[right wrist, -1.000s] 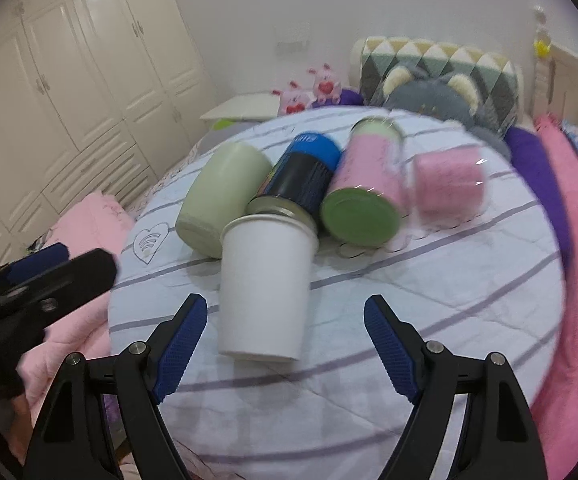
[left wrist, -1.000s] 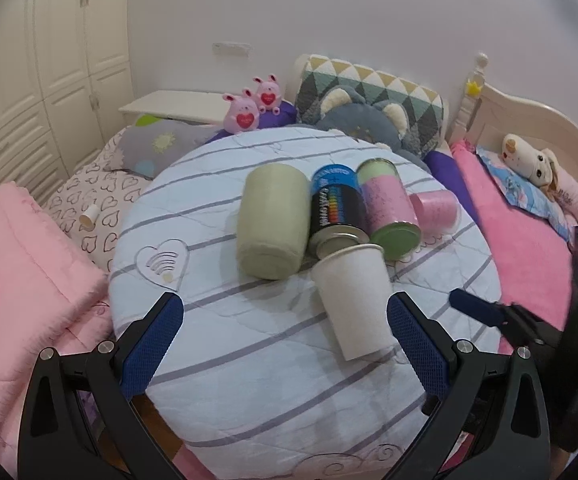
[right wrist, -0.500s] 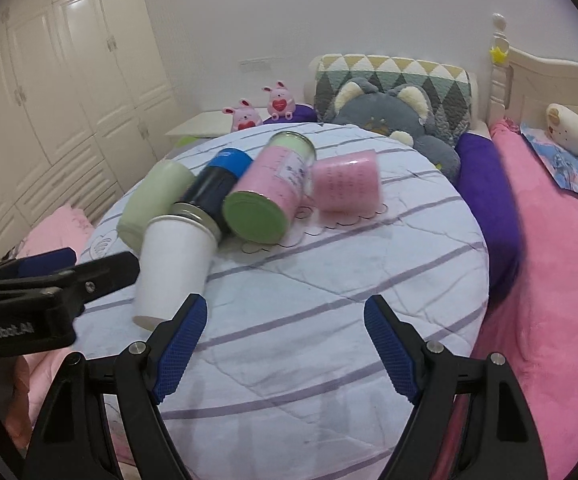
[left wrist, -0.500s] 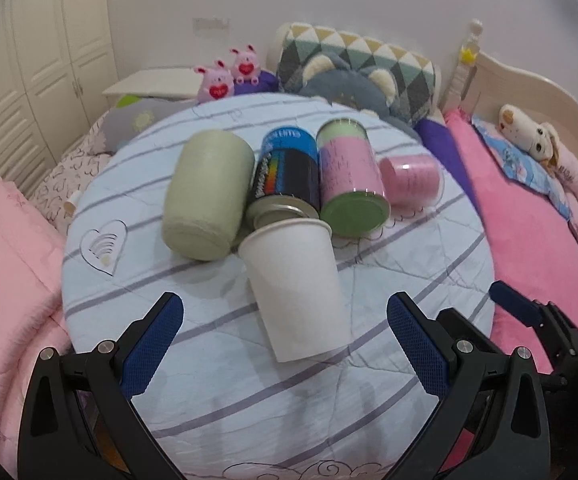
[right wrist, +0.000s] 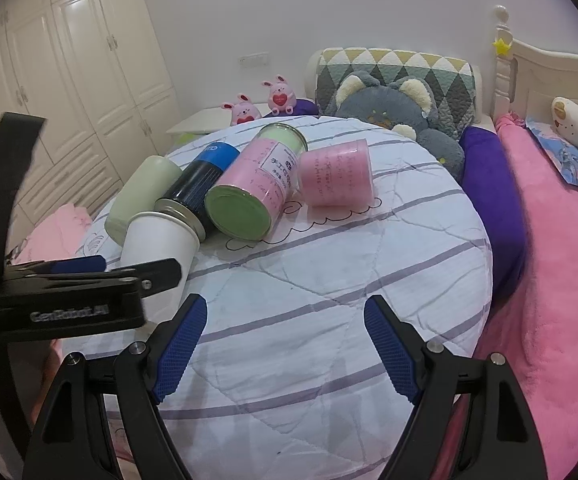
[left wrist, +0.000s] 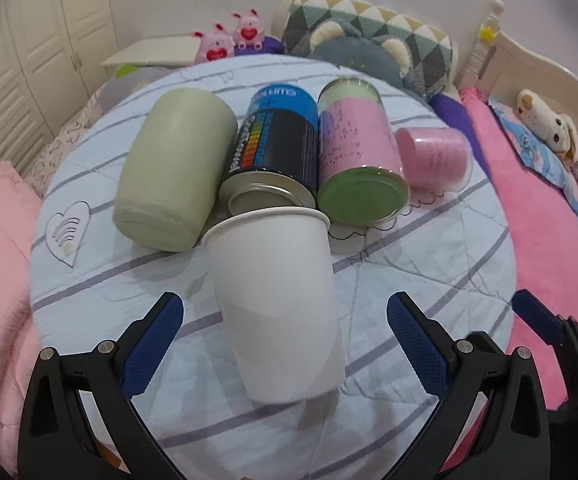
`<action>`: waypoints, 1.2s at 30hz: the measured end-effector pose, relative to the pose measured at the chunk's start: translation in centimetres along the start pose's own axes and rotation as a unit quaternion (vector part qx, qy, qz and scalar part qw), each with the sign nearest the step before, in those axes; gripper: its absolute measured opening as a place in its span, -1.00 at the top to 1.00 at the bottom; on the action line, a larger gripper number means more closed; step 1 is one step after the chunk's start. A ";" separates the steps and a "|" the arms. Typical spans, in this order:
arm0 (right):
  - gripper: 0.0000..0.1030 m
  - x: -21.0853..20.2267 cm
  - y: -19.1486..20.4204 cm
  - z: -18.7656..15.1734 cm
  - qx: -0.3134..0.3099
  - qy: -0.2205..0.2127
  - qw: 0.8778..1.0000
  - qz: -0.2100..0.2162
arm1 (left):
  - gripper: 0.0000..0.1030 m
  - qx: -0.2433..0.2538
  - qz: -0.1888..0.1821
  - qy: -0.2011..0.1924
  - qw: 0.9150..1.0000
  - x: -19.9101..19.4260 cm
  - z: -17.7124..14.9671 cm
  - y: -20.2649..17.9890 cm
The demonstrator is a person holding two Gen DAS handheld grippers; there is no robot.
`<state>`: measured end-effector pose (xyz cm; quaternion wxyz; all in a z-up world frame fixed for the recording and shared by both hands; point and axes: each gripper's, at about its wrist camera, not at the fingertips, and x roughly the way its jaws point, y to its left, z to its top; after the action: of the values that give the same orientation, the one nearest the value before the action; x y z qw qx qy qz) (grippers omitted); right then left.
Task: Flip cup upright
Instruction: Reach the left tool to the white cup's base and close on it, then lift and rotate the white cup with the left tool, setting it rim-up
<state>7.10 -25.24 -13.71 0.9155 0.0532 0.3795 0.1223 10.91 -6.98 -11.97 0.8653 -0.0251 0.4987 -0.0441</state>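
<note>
A white paper cup (left wrist: 277, 304) lies on its side on the round quilted table (left wrist: 429, 264), its base toward me and its rim against the cans behind. My left gripper (left wrist: 285, 340) is open, its blue-padded fingers on either side of the cup's base without touching. The cup also shows in the right wrist view (right wrist: 157, 244), partly behind the left gripper (right wrist: 101, 270). My right gripper (right wrist: 285, 344) is open and empty over the table's near right part, away from the cup.
Behind the cup lie a pale green jar (left wrist: 173, 168), a black and blue can (left wrist: 273, 148), a pink can with a green lid (left wrist: 357, 160) and a small pink cup (left wrist: 433, 156). Pink bedding (right wrist: 549, 280) lies right, pillows and plush toys behind.
My left gripper has moved forward and to the right, so the white cup now sits between its fingers. My right gripper has swung right, away from the cup.
</note>
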 end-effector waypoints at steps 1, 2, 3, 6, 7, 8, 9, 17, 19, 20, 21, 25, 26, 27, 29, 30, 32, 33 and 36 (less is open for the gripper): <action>-0.60 0.1 -0.1 0.0 0.001 0.000 1.000 0.001 | -1.00 -0.001 0.000 0.005 1.000 0.3 0.1 0.0; -0.60 0.1 -0.2 0.0 0.002 0.000 1.000 0.002 | -1.00 -0.003 0.000 0.009 1.000 0.7 0.3 0.0; -0.60 0.1 -0.3 0.0 0.003 0.000 1.000 0.003 | -1.00 -0.006 0.001 0.013 1.000 1.0 0.4 0.0; -0.60 0.3 -0.5 0.0 0.005 0.003 1.000 0.005 | -1.00 -0.007 0.004 0.018 1.000 1.6 0.8 -0.1; -0.60 0.3 -0.6 0.0 0.005 0.003 1.000 0.006 | -1.00 -0.007 0.006 0.020 1.000 1.8 0.9 -0.1; -0.60 0.4 -0.6 0.0 0.005 0.005 1.000 0.006 | -1.00 -0.007 0.005 0.022 1.000 2.0 1.0 -0.1; -0.60 0.4 -0.6 0.0 0.005 0.006 1.000 0.007 | -1.00 -0.007 0.003 0.027 1.000 2.3 1.2 -0.2; -0.60 0.8 -0.5 -0.1 0.005 0.011 1.000 0.012 | -0.72 0.000 0.021 0.012 1.000 2.3 1.4 -0.2; -0.60 0.7 -0.6 -0.1 0.006 0.010 1.000 0.013 | -0.68 0.004 0.020 0.014 1.000 2.4 1.4 -0.2; -0.60 0.7 -0.5 -0.1 0.006 0.009 1.000 0.013 | -0.56 0.004 0.024 0.010 1.000 2.3 1.4 -0.1; -0.60 0.7 -0.5 -0.1 0.007 0.009 1.000 0.013 | -0.51 0.007 0.028 0.005 1.000 2.2 1.3 -0.1; -0.60 0.6 -0.5 -0.1 0.005 0.011 1.000 0.011 | -0.37 0.013 0.015 -0.013 1.000 1.5 1.4 0.0; -0.60 0.5 -0.4 -0.1 0.005 0.010 1.000 0.011 | -0.36 0.014 0.013 -0.013 1.000 1.5 1.4 -0.1; -0.60 0.4 -0.4 -0.1 0.006 0.009 1.000 0.011 | -0.36 0.013 0.010 -0.012 1.000 1.4 1.4 0.1; -0.60 0.2 -0.2 -0.1 0.006 0.007 1.000 0.010 | -0.36 0.010 0.004 -0.017 1.000 1.1 1.4 0.2; -0.60 0.1 -0.1 -0.1 0.005 0.006 1.000 0.010 | -0.36 0.011 0.001 -0.021 1.000 0.8 1.3 0.3; -0.60 -0.2 0.1 -0.1 0.003 0.004 1.000 0.008 | -0.36 0.013 -0.003 -0.036 0.999 0.0 1.1 0.2; -0.60 -0.2 0.2 -0.2 0.002 0.004 1.000 0.008 | -0.36 0.015 -0.005 -0.050 0.999 -0.7 0.9 0.2; -0.60 -0.5 0.7 -0.2 -0.002 0.002 1.000 0.007 | -0.36 0.023 -0.002 -0.085 0.996 -2.2 0.9 0.2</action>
<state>6.50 -24.70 -13.44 0.9140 0.0541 0.3806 0.1299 10.55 -6.56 -9.64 0.9048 -0.0097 0.4222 -0.0550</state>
